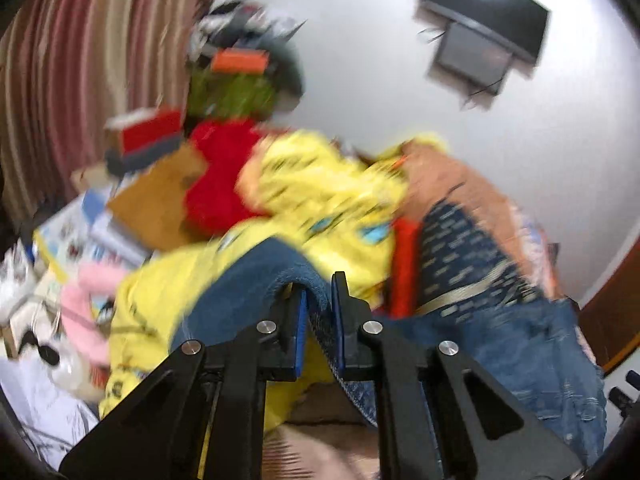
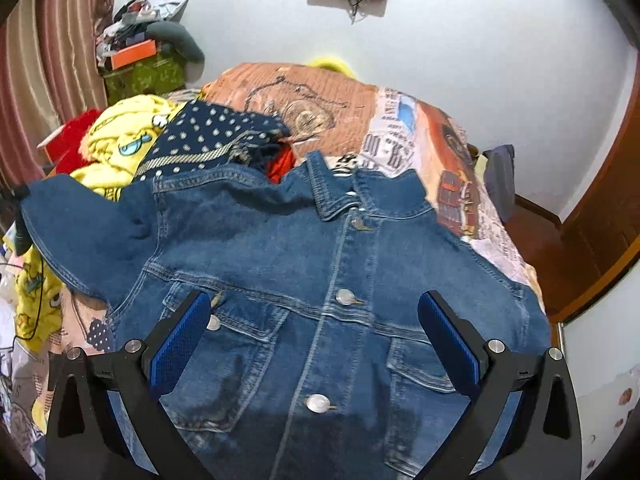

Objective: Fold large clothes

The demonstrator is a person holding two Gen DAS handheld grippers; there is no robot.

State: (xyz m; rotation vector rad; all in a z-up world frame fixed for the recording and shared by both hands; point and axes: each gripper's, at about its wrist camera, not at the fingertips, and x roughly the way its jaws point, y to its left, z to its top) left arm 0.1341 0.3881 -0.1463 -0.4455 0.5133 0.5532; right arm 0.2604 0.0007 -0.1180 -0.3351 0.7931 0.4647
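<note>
A blue denim jacket (image 2: 320, 280) lies front up and buttoned on the bed, collar toward the far side. My right gripper (image 2: 314, 320) is open and empty above its chest, a finger over each breast pocket. My left gripper (image 1: 319, 312) is shut on the jacket's left sleeve (image 1: 256, 280) and holds it lifted; the view is blurred. In the right wrist view that sleeve (image 2: 80, 232) stretches out to the left, where a dark bit of the left gripper shows at its end.
A yellow cartoon garment (image 2: 120, 136), a navy dotted garment (image 2: 208, 132) and a red one (image 1: 220, 176) are piled beyond the jacket. The bed has an orange printed cover (image 2: 320, 100). Boxes and clutter (image 1: 140, 184) lie left. A wooden door frame (image 2: 600, 208) stands right.
</note>
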